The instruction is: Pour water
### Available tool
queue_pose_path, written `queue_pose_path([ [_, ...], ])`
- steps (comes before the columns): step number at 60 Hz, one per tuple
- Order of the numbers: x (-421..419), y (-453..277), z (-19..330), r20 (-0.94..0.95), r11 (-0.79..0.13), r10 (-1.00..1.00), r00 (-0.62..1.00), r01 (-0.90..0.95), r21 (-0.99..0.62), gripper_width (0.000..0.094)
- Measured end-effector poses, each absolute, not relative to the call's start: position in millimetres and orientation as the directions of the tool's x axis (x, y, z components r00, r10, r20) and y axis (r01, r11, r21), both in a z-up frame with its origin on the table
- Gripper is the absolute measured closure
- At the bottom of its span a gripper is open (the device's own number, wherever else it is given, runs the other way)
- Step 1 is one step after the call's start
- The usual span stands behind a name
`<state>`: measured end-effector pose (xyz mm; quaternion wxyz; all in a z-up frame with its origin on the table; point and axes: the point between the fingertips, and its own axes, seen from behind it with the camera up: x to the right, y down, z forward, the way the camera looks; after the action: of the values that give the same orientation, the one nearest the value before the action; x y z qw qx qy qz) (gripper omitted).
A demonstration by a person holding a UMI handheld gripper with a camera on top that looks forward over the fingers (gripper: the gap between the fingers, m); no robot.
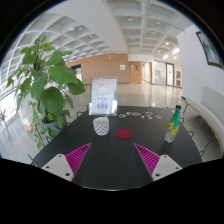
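Observation:
A white patterned cup (101, 126) stands on the dark table (112, 158), ahead of my left finger. A red round coaster (123, 134) lies just to its right. A green bottle with a yellow label (174, 124) stands at the table's right side, beyond my right finger. My gripper (112, 157) is open and empty, its pink-padded fingers (74, 156) spread wide above the near part of the table, well short of all three things.
A large potted plant (42, 85) stands left of the table. A white sign board (103, 96) stands beyond the table's far end. Small white items (140, 115) lie at the far right of the table. An open hall lies behind.

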<state>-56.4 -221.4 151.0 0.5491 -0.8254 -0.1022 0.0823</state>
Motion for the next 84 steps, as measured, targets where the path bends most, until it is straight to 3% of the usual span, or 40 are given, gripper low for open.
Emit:
queue_pose_path([
  [9,-20.7,-223.8,143.0,-0.024,-0.415,0.216,0.976,0.069,-0.907,0.0088],
  [22,49.8,-223.6,93.8,-0.017,-0.517,0.1,0.995,0.037,-0.855,0.0089],
  [30,103.1,-204.7,73.8,0.038,-0.526,-0.019,0.999,0.022,-0.85,0.0089],
  [46,196.2,-129.1,79.8,0.091,-0.464,-0.175,0.98,-0.001,-0.886,0.0088],
  [56,213.5,-59.4,92.6,0.084,-0.356,-0.206,0.975,0.006,-0.934,0.009],
  [68,225.4,15.8,82.8,0.116,-0.307,-0.207,0.971,0.048,-0.951,0.0108],
  [72,228.8,33.7,81.8,0.14,-0.295,-0.213,0.967,0.073,-0.953,0.015],
  [79,235.6,53.4,81.9,0.143,-0.265,-0.224,0.964,0.081,-0.961,0.0296],
  [80,236.6,54.8,82.6,0.145,-0.261,-0.227,0.963,0.084,-0.962,0.0361],
  [84,237.3,58.6,83.7,0.142,-0.25,-0.228,0.963,0.083,-0.965,0.0413],
])
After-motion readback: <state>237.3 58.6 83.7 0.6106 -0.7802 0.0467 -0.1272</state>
